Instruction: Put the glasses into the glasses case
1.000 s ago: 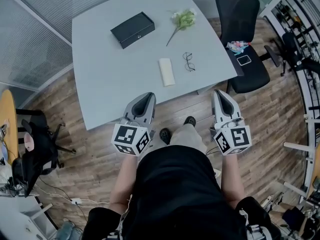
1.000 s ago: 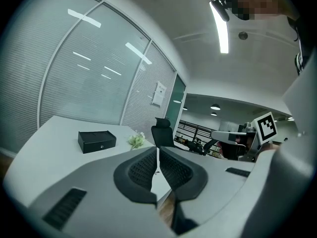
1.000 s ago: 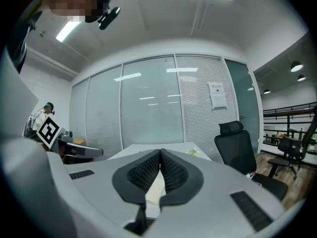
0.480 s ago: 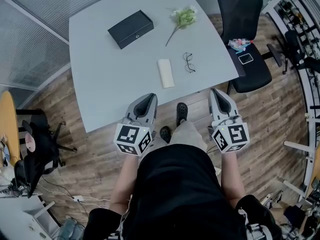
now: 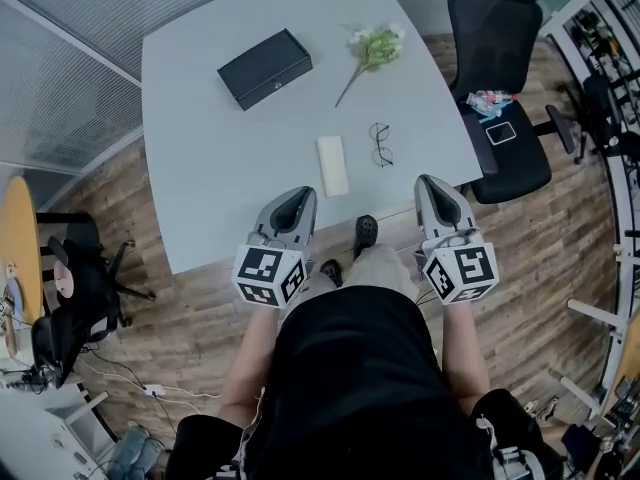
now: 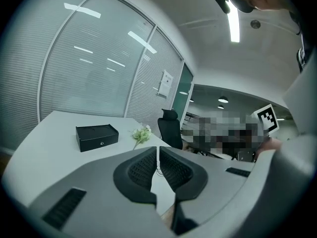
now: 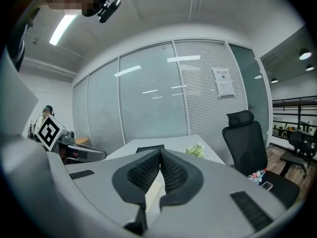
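The black glasses case (image 5: 265, 68) lies shut at the far left of the pale table (image 5: 220, 178); it also shows in the left gripper view as a black glasses case (image 6: 96, 137). Thin-framed glasses (image 5: 380, 144) rest near the table's right side. My left gripper (image 5: 291, 199) hangs shut and empty at the table's near edge. My right gripper (image 5: 429, 185) is shut and empty too, near the front right corner. In the gripper views, the left gripper (image 6: 158, 152) and right gripper (image 7: 160, 155) show their pads pressed together.
A cream folded cloth (image 5: 332, 165) lies by the near edge and a sprig of pale green flowers (image 5: 370, 48) at the far right. A black office chair (image 5: 500, 88) with a phone and small items stands right of the table. Glass partition walls stand behind.
Both grippers have moved forward toward the table's near edge; the person has stepped closer. Jaws stay shut.
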`<state>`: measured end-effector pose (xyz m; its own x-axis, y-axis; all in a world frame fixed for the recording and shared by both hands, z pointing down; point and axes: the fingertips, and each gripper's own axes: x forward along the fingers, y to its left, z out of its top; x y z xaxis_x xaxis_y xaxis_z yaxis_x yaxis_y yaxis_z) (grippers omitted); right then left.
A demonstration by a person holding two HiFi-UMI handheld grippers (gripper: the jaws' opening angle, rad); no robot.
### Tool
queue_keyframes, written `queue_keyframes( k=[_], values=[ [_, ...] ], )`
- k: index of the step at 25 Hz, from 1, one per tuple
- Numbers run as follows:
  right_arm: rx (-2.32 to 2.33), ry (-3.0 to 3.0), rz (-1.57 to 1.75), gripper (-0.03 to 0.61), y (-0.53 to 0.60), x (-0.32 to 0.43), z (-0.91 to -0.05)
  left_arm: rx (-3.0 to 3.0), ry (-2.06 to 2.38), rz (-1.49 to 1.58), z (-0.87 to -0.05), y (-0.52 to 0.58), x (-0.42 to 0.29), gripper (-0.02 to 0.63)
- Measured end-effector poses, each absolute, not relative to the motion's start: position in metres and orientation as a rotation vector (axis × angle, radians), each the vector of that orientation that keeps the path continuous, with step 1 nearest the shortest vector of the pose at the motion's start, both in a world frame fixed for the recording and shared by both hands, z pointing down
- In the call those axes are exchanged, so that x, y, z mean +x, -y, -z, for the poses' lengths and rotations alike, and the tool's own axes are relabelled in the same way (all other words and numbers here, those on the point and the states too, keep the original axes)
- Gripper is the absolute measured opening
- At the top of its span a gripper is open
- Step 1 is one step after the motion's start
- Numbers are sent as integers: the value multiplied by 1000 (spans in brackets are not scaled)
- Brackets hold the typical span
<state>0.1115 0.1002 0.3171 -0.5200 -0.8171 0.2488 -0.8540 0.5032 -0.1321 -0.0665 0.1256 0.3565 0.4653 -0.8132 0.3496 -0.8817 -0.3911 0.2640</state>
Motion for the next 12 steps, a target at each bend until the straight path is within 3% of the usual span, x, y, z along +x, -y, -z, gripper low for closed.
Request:
queue_keyframes(
  k=[12],
  values=[
    [1213, 2663, -410, 17, -30, 116, -334, 2213, 1466, -270, -373, -72, -38, 34]
  ],
)
